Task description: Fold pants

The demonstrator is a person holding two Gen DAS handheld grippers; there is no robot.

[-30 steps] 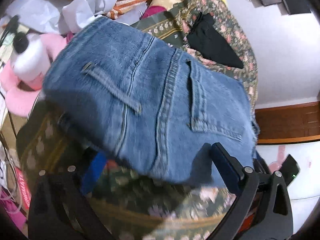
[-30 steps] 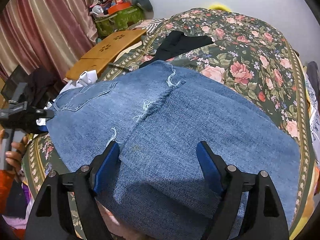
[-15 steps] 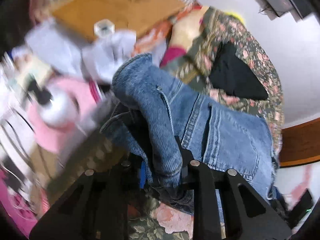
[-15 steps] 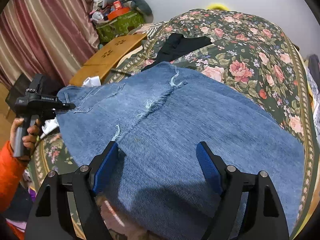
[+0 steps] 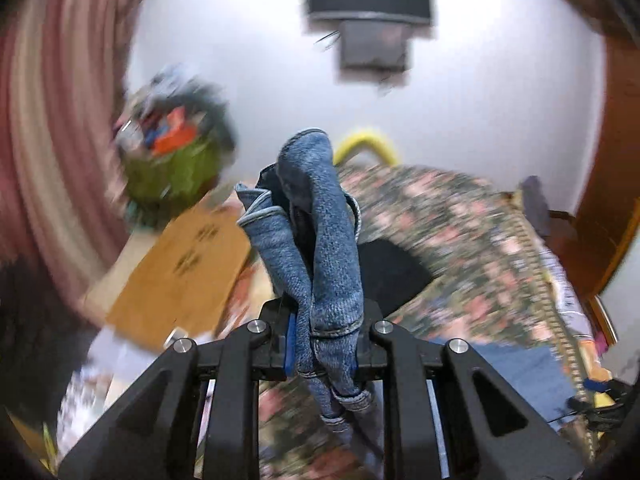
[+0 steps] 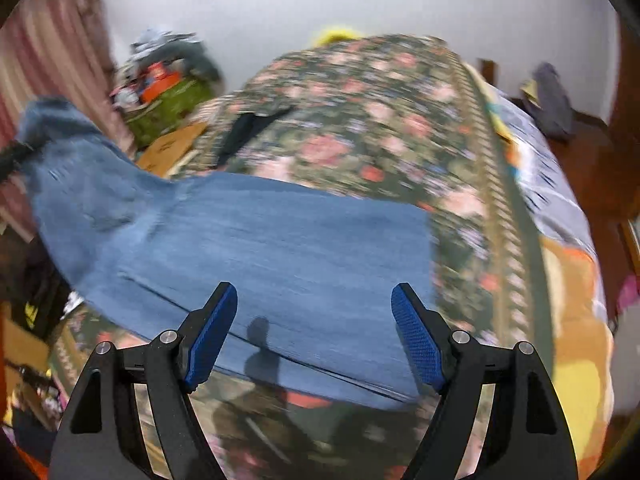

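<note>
A green basket (image 5: 172,172) stands at the far left against the white wall, heaped with blurred orange, blue and grey items; the same basket shows at the far left in the right wrist view, and its contents cannot be told apart.

The left gripper (image 5: 324,344) is raised and tilted up toward the wall, its two black fingers clamped tight on a bunched fold of the blue denim pants (image 5: 320,248), which rise in a thick crumpled wad above the jaws. The right gripper (image 6: 312,332) hovers low over the near edge of the bed, its blue-padded fingers (image 6: 210,332) spread wide apart and holding nothing.

The pants lie spread across the near part of the floral bedspread (image 6: 360,120), flat at the right and lifted at the left, where the fabric climbs to a bunched peak. A black garment (image 5: 392,272) lies on the bedspread farther back, and a brown wooden board (image 5: 180,264) sits left of the bed.
</note>
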